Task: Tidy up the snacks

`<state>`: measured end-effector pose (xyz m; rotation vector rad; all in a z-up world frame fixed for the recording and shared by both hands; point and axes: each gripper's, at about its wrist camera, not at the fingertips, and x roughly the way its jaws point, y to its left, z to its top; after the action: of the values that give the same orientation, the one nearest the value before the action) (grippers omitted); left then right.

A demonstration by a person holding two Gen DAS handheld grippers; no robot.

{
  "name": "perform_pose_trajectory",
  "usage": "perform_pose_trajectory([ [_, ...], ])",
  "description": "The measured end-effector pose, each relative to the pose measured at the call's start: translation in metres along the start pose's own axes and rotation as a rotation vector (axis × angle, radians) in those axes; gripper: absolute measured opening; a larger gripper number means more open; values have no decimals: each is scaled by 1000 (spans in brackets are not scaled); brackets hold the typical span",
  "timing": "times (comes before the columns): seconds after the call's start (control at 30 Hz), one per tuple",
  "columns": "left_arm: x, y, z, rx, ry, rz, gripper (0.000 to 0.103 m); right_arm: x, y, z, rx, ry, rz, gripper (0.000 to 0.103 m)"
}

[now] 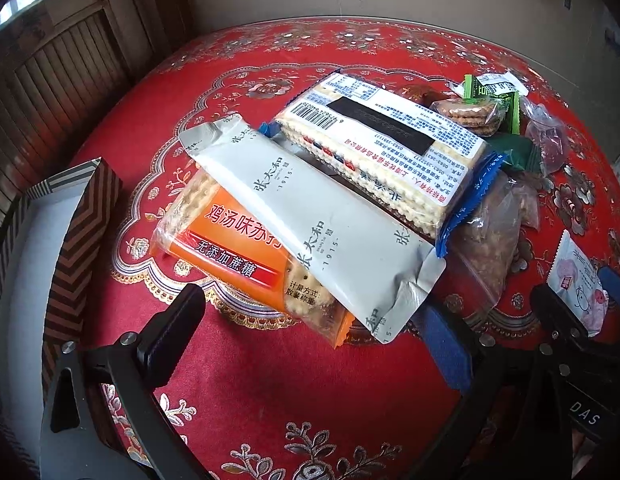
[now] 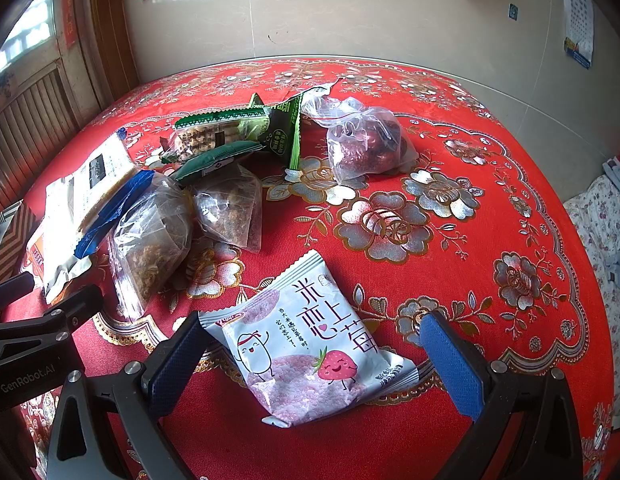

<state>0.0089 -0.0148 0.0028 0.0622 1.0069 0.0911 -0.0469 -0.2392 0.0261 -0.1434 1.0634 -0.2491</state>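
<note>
A pile of snacks lies on the red tablecloth (image 1: pixel 270 380). In the left wrist view a grey-white packet (image 1: pixel 310 216) lies across an orange cracker pack (image 1: pixel 238 256), with a clear cracker pack (image 1: pixel 390 140) behind. My left gripper (image 1: pixel 310 340) is open, its fingers on either side of the near ends of the grey-white and orange packs. In the right wrist view my right gripper (image 2: pixel 314 360) is open around a white-and-pink strawberry rice-cracker packet (image 2: pixel 306 344) that lies flat on the cloth. The left gripper (image 2: pixel 50 312) shows at the left edge.
A striped box (image 1: pixel 70 216) stands open at the left. Clear bags of brown snacks (image 2: pixel 158 232), green packets (image 2: pixel 238 132) and a bag of dark red sweets (image 2: pixel 366 144) lie behind. The wall is beyond the table's far edge.
</note>
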Motion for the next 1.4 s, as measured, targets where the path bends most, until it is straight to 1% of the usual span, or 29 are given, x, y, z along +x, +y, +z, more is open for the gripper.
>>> perform_pose_trajectory([
  [0.33, -1, -2, -3, 6, -14, 21, 103, 0, 0, 0, 0, 0, 0, 103],
  [0.43, -3, -3, -3, 22, -5, 24, 103, -1, 1, 0, -2, 1, 1, 103],
  [0.57, -13, 3, -3, 15, -30, 18, 103, -2, 2, 0, -25, 47, 25, 103],
  [0.63, -18, 6, 0, 9, -38, 7, 103, -7, 1, 2, -28, 55, 39, 103],
  [0.77, -29, 12, 3, 17, -48, 2, 103, -31, 11, 8, -42, 26, 64, 103],
  [0.97, -47, 26, 10, -17, -67, -39, 103, -46, 25, 17, -92, 1, 70, 103],
  [1.07, -54, 34, 15, -40, -71, -77, 103, -52, 31, 23, -102, -8, 83, 103],
  [1.13, -56, 40, 21, -56, -59, -107, 103, -54, 35, 27, -116, -9, 86, 103],
  [1.23, -55, 52, 28, -82, -34, -130, 103, -58, 41, 32, -133, -16, 93, 103],
  [1.4, -45, 70, 37, -146, 29, -163, 103, -57, 47, 40, -142, -15, 116, 103],
])
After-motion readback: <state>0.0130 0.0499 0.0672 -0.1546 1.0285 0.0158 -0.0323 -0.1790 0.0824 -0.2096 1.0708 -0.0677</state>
